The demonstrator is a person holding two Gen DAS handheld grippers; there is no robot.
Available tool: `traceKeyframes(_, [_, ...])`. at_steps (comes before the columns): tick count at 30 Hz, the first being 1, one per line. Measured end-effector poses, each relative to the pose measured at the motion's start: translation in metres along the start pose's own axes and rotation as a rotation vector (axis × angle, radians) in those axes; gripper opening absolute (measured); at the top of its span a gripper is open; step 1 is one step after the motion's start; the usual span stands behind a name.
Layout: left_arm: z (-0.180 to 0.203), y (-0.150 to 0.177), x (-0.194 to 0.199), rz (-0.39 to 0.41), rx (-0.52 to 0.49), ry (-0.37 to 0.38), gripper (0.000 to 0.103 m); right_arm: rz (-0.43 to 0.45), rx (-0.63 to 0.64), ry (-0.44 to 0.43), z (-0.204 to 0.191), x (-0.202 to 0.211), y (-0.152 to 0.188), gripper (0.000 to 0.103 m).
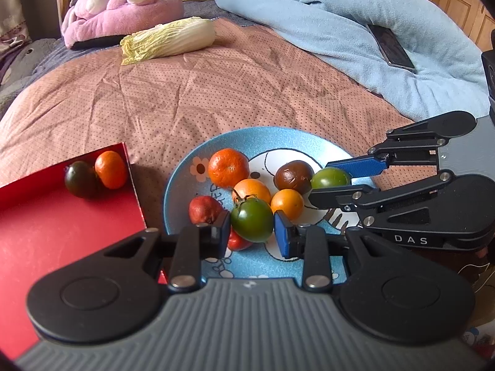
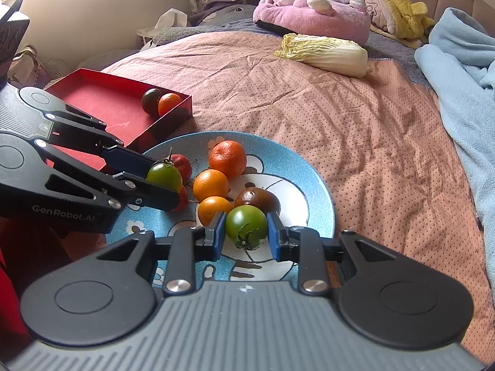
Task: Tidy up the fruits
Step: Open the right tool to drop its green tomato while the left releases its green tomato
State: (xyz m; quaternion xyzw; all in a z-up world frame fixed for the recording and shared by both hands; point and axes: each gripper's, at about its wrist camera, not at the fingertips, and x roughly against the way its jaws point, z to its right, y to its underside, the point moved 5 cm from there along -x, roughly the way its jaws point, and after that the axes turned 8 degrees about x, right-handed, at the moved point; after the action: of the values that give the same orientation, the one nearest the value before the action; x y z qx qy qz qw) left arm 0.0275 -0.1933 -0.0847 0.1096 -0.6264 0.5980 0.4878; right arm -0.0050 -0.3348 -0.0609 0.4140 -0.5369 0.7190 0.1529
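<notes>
- At the left of the left wrist view lay a shallow red box [image 1: 71,216] with thin upright walls; a dark green tomato [image 1: 80,179] and a dimpled orange mandarin [image 1: 110,169] sat touching in its far corner.
- At lower centre, the left gripper [image 1: 252,227] pointed steeply down, its blue ribbed pads clamped on a glossy green tomato with a stem [image 1: 252,219] on the round, speckled blue plate [image 1: 185,182].
- On that cartoon-printed plate sat two more mandarins, a small orange fruit, a wrinkled red fruit and a brown tomato [image 1: 293,176].
- At the right, the right gripper [image 1: 332,177] reached in sideways, closed on a second smooth green tomato [image 1: 329,178]; its own view showed the pads pressing that fruit's sides.
- At upper left, a pale, ribbed napa cabbage [image 1: 168,39] lay on the crumpled, dotted pink bedspread [image 1: 216,92].
</notes>
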Motion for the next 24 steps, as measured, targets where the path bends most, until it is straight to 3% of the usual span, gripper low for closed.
traceKeyframes(3, [0.001, 0.000, 0.000, -0.004, -0.001, 0.008, 0.034, 0.008, -0.001, 0.001, 0.001, 0.002, -0.002, 0.033])
traceKeyframes(6, [0.002, -0.001, 0.001, 0.005, -0.005, 0.015, 0.045, 0.025, -0.015, -0.001, 0.004, 0.006, -0.004, 0.037])
traceKeyframes(7, [0.002, -0.002, 0.002, 0.011, -0.005, 0.014, 0.049, 0.032, -0.018, 0.002, 0.004, 0.008, -0.005, 0.044])
traceKeyframes(15, [0.000, -0.007, 0.009, 0.045, 0.015, 0.022, 0.050, 0.051, -0.024, 0.015, 0.006, 0.012, -0.011, 0.052])
traceKeyframes(20, [-0.010, -0.011, 0.013, 0.072, 0.057, -0.007, 0.050, 0.063, -0.027, 0.024, 0.006, 0.013, -0.014, 0.067])
traceKeyframes(24, [-0.019, -0.016, 0.016, 0.095, 0.093, -0.038, 0.050, 0.064, -0.027, 0.027, 0.005, 0.013, -0.014, 0.068])
